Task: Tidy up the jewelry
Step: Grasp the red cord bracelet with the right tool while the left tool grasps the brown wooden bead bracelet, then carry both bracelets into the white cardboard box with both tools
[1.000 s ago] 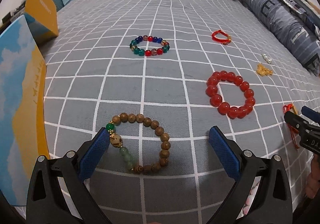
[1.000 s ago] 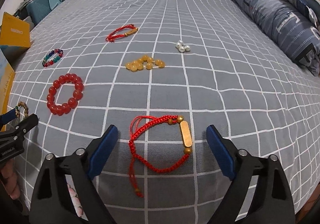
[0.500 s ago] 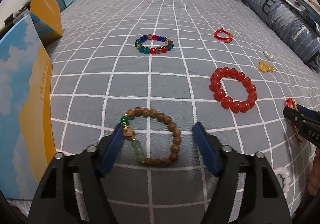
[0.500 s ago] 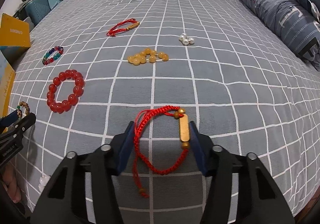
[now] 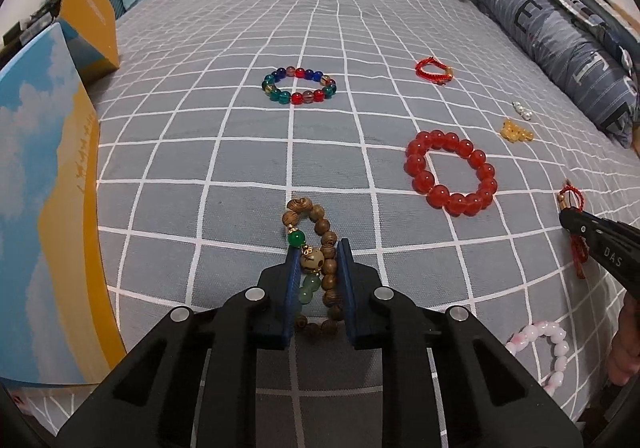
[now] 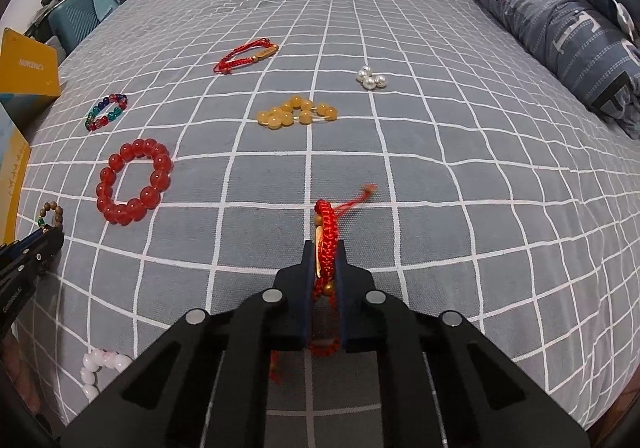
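On the grey checked bedsheet, my left gripper has its jaws closing, and the blue pads squeeze a wooden bead bracelet with a green bead into a narrow loop. My right gripper is shut on a red cord bracelet with a gold bar, and a loose cord end sticks out ahead. Each gripper also shows at the edge of the other's view: the right gripper at the right, the left gripper at the left.
Loose on the sheet lie a red bead bracelet, a multicoloured bead bracelet, a second red cord bracelet, yellow beads, pearls and a pink bead bracelet. A blue-and-yellow box stands left; pillows lie right.
Both grippers went from wide open around their bracelets to closed on them. The wooden bracelet and the red cord bracelet are each squeezed from a round loop into a narrow one.
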A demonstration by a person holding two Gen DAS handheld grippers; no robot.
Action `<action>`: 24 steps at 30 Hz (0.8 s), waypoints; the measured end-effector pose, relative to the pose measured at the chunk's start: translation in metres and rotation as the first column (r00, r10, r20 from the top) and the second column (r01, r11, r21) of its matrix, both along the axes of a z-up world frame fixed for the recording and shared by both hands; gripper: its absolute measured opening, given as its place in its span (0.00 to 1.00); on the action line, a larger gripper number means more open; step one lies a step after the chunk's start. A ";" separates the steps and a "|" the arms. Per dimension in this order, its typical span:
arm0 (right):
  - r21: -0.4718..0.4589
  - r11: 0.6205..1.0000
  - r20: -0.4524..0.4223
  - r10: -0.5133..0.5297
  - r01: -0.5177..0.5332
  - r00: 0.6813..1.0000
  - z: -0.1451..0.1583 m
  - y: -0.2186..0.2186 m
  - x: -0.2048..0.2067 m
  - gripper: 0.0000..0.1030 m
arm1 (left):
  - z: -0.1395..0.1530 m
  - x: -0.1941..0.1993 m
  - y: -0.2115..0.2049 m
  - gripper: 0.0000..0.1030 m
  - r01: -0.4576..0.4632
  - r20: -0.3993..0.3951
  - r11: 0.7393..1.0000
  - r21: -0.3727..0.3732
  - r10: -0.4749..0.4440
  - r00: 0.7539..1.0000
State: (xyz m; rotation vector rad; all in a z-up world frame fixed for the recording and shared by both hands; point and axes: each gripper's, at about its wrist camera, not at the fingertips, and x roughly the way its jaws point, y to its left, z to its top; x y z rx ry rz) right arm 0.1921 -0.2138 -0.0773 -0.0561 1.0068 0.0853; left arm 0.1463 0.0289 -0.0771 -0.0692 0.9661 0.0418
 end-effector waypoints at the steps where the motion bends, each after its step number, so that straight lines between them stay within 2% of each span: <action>1: -0.001 1.000 0.001 -0.001 0.001 1.000 0.001 0.000 -0.001 0.08 | 0.001 0.000 -0.001 0.17 0.004 0.000 1.000 -0.001 -0.004 1.000; 3: 0.002 1.000 0.004 -0.004 0.004 1.000 0.002 -0.001 -0.001 0.08 | 0.002 -0.001 -0.002 0.13 0.012 0.000 1.000 -0.005 -0.012 1.000; 8: 0.013 1.000 0.019 -0.016 0.016 1.000 0.006 -0.004 -0.003 0.08 | 0.004 -0.002 -0.003 0.11 0.022 -0.003 1.000 -0.008 -0.022 1.000; 24: 0.019 1.000 0.081 -0.013 0.011 0.997 0.031 -0.003 -0.012 0.08 | 0.025 -0.006 -0.004 0.10 0.032 0.025 0.999 -0.005 -0.032 0.999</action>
